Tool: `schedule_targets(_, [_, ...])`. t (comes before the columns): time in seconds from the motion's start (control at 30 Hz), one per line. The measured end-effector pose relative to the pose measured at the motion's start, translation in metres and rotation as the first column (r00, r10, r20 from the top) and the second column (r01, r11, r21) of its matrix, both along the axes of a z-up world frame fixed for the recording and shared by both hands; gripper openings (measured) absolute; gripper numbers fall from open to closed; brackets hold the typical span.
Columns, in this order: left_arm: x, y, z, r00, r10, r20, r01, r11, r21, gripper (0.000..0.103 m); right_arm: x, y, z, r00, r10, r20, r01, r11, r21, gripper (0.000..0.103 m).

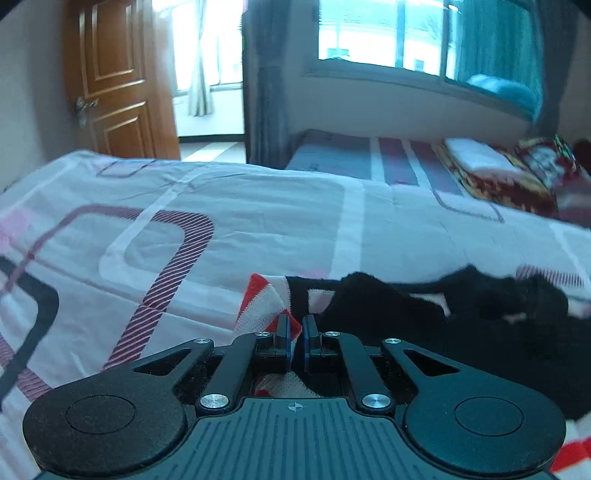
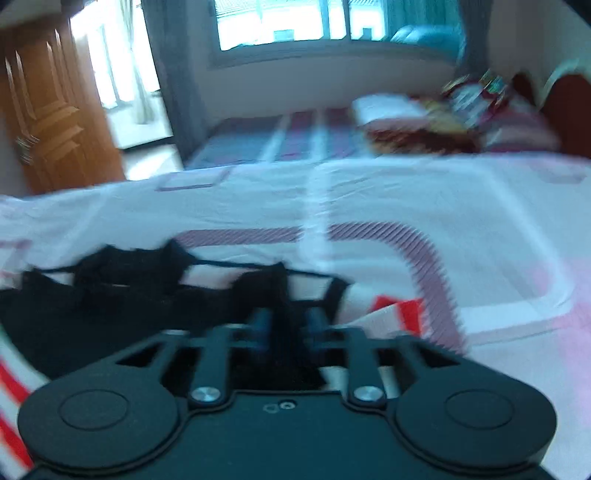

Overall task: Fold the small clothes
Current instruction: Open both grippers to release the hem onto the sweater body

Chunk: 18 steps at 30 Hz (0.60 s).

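A small garment, black [image 1: 461,325] with red and white striped edges [image 1: 264,299], lies on the patterned bedsheet [image 1: 221,206]. My left gripper [image 1: 294,325] is shut on the striped corner of the garment at its left end. In the blurred right wrist view my right gripper [image 2: 286,317] is shut on black fabric [image 2: 122,295] of the same garment, with a red and white striped part [image 2: 395,308] just to its right. The garment stretches between the two grippers, low over the bed.
A second bed with a striped cover [image 1: 354,155], a white folded cloth [image 1: 476,155] and a red patterned blanket [image 1: 517,181] stands beyond. A wooden door [image 1: 114,81] is at the back left, a window [image 1: 384,33] behind.
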State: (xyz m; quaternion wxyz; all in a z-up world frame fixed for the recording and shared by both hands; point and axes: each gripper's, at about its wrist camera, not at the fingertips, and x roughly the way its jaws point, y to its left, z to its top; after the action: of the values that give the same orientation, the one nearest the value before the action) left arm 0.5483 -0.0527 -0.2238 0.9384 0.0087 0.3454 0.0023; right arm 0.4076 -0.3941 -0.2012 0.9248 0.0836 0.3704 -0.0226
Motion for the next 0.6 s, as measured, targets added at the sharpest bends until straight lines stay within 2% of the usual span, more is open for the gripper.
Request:
schedule_targets(0.03, [0.001, 0.000, 0.000, 1.000, -0.003, -0.005, 0.003, 1.000, -0.003, 0.006, 0.001, -0.002, 0.001, 1.000, 0.015, -0.001, -0.015, 1.000, 0.023, 0.045])
schedule_targets(0.1, [0.001, -0.002, 0.000, 1.000, -0.001, -0.010, 0.001, 1.000, -0.003, 0.006, 0.005, 0.003, 0.000, 0.999, 0.040, -0.012, -0.040, 0.999, 0.006, 0.047])
schedule_targets(0.2, [-0.002, -0.009, -0.001, 1.000, -0.024, -0.001, 0.024, 0.999, 0.029, 0.006, 0.011, 0.018, -0.003, 0.995, 0.093, -0.033, -0.095, 0.994, -0.059, 0.040])
schedule_targets(0.27, [-0.004, -0.011, -0.003, 1.000, -0.026, 0.008, 0.025, 0.999, 0.045, 0.006, 0.009, 0.031, -0.004, 0.990, 0.136, -0.029, -0.138, 0.980, -0.145, 0.012])
schedule_targets(0.33, [-0.003, -0.011, -0.002, 1.000, -0.010, 0.010, 0.009, 0.999, 0.032, 0.006, 0.006, 0.039, -0.003, 0.990, 0.138, -0.014, -0.138, 0.969, -0.203, 0.011])
schedule_targets(0.4, [0.000, -0.011, -0.003, 1.000, 0.004, 0.012, -0.004, 1.000, 0.029, 0.006, 0.004, 0.035, 0.001, 0.995, 0.089, 0.036, -0.078, 0.967, -0.243, 0.007])
schedule_targets(0.47, [0.003, -0.014, -0.005, 1.000, 0.011, 0.017, -0.012, 0.999, 0.036, 0.006, 0.005, 0.019, 0.006, 0.997, 0.011, 0.077, 0.007, 0.975, -0.223, 0.007])
schedule_targets(0.53, [0.003, -0.016, -0.007, 1.000, 0.014, 0.023, -0.016, 0.999, 0.048, 0.006, 0.010, 0.011, -0.001, 0.999, -0.004, 0.038, 0.012, 0.981, -0.191, 0.007])
schedule_targets(0.6, [0.000, -0.015, -0.001, 1.000, 0.019, 0.014, -0.019, 1.000, 0.025, 0.006, 0.011, 0.018, -0.007, 0.999, 0.000, 0.039, 0.009, 0.969, -0.245, 0.010])
